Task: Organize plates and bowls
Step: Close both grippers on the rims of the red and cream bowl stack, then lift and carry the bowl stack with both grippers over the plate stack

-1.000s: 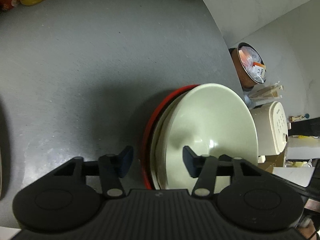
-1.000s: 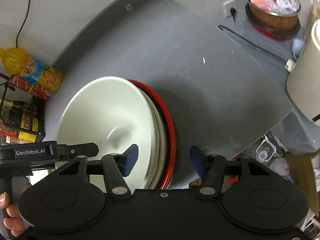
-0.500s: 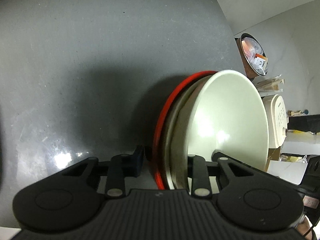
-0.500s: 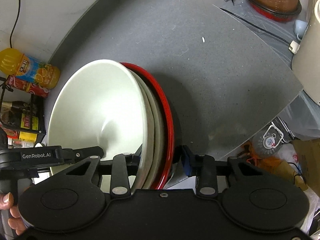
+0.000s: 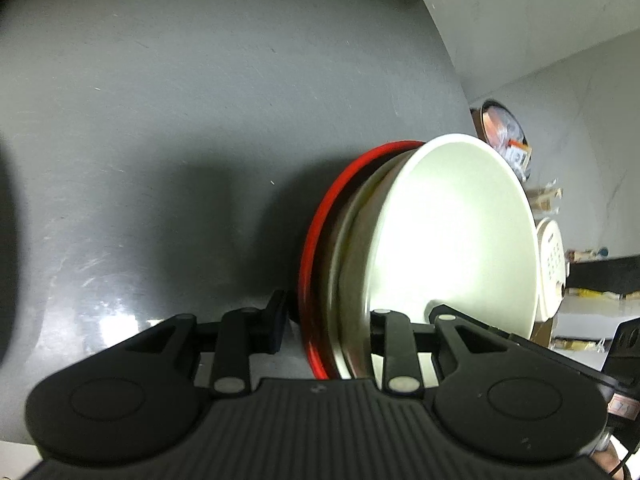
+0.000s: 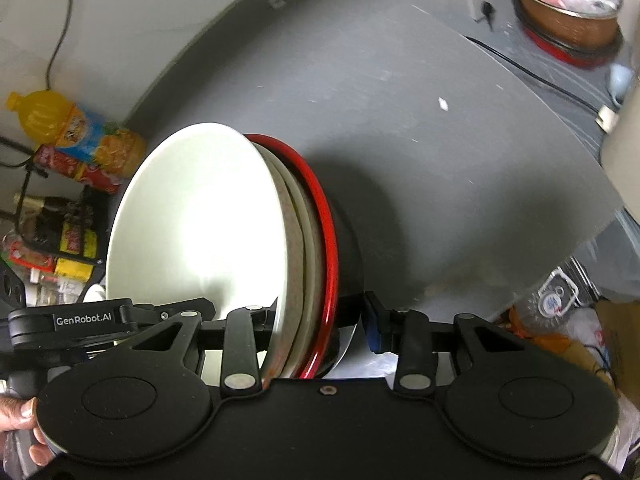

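The stack of dishes (image 5: 400,248) stands on edge over the grey desk (image 5: 180,128), gripped from both sides: a white bowl (image 5: 452,236) faces outward, a second pale dish sits behind it, and a red-rimmed plate (image 5: 316,240) forms the back of the stack. The left tongs (image 5: 324,322) are closed on the stack at its lower edge, one finger against the back of the red-rimmed plate and the other inside the white bowl. In the right wrist view the same stack (image 6: 280,240) appears, the white bowl (image 6: 192,224) to the left and the red-rimmed plate (image 6: 326,236) to the right. The right tongs (image 6: 320,322) are likewise clamped across the stack, one finger hidden inside the bowl, the other just beside the dark underside of the plate (contact there cannot be confirmed). A hand (image 6: 20,432) holds the other tool at lower left. Off the desk stand an orange drink bottle (image 6: 76,132), a brown pot (image 6: 568,4) holding packets, and a white appliance (image 5: 552,268). A power cord (image 6: 536,76) runs along the desk's far edge.
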A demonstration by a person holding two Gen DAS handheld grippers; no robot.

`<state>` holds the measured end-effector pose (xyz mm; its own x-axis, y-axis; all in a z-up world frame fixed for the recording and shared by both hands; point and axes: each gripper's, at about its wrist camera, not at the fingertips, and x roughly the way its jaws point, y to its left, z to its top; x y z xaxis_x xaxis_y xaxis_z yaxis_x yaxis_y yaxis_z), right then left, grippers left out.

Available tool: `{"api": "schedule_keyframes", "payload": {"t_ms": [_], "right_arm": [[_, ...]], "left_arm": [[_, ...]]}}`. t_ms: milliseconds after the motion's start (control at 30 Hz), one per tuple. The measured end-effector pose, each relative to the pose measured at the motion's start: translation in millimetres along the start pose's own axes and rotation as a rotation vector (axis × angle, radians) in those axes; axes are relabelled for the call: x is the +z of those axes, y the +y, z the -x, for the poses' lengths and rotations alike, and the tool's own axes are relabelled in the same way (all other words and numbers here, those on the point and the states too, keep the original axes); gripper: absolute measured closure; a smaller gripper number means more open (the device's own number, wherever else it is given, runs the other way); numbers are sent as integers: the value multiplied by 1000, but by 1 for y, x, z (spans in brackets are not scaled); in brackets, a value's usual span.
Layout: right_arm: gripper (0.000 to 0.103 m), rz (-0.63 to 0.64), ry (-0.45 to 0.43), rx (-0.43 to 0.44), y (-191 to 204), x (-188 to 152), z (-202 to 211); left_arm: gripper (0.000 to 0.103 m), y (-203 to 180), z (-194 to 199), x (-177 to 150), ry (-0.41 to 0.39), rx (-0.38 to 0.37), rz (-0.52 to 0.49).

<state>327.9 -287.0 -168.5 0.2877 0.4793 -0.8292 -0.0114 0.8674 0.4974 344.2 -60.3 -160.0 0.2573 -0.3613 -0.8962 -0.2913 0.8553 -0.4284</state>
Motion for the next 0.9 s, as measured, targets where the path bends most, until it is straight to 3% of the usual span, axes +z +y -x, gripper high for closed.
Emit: {"api": "schedule_keyframes", "payload": {"t_ms": [367, 900], "right_arm": [[68, 164, 13, 74, 62, 14, -12], [68, 398, 111, 193, 165, 13, -43]], "left_arm": [[74, 40, 53, -10, -124, 32, 124], [74, 111, 130, -44, -298, 75, 348]]}}
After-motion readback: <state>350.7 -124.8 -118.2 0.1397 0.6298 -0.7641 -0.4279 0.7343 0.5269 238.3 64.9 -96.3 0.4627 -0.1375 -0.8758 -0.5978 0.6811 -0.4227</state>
